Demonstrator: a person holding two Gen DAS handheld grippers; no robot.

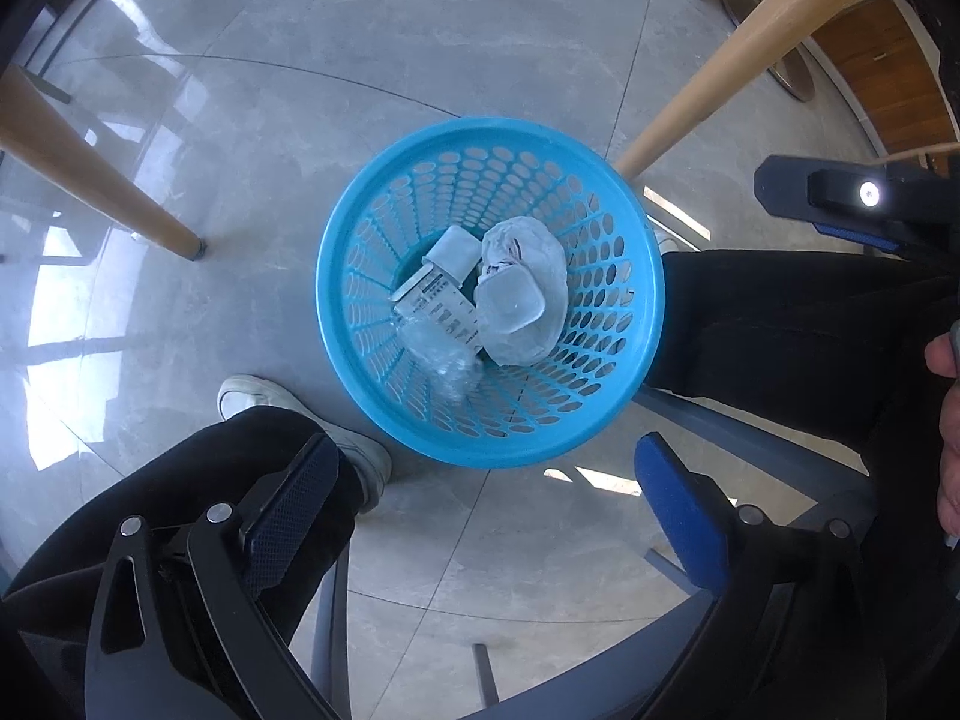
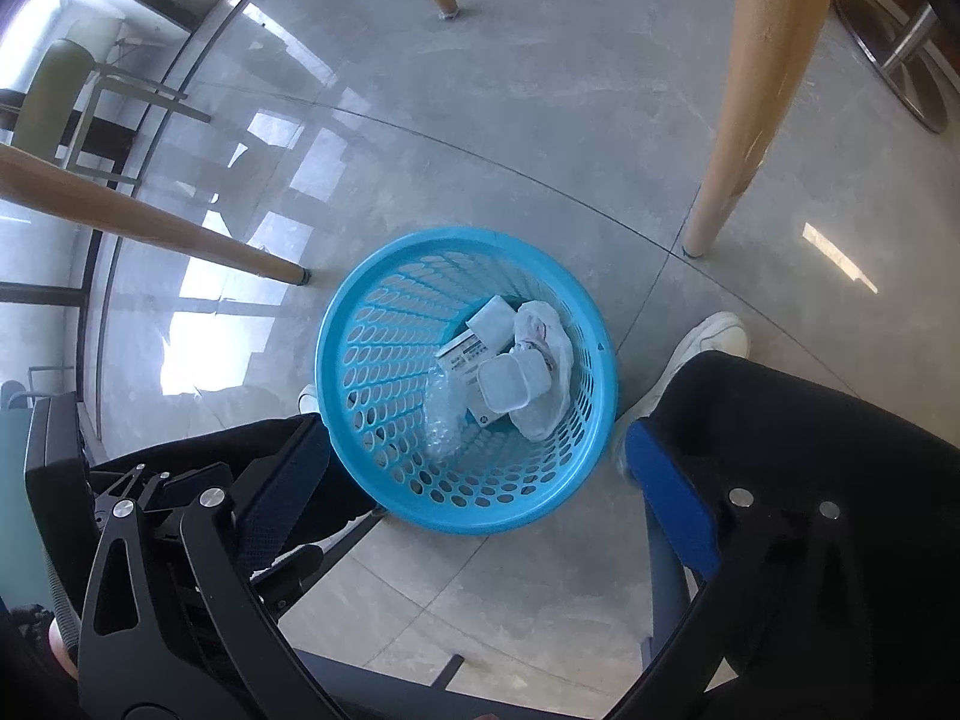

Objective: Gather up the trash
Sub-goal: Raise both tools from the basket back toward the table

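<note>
A blue perforated trash basket [image 1: 354,252] stands on the floor between the person's legs; it also shows in the right wrist view [image 2: 360,372]. Inside it lie a white crumpled bag [image 1: 540,258], a clear plastic lid [image 1: 510,303], a white printed box [image 1: 438,300] and crinkled clear plastic [image 1: 444,366]. The same trash shows in the right wrist view: lid [image 2: 507,387], box [image 2: 462,360], clear plastic [image 2: 441,414]. My left gripper [image 1: 486,492] is open and empty above the basket's near rim. My right gripper [image 2: 480,492] is open and empty, also above the basket.
Wooden table legs [image 1: 90,174] [image 1: 720,66] [image 2: 744,102] [image 2: 150,222] stand around the basket on grey floor tiles. The person's black-trousered legs and white shoes [image 1: 312,420] [image 2: 690,360] flank it. The other gripper's body with a light [image 1: 870,195] is at the right.
</note>
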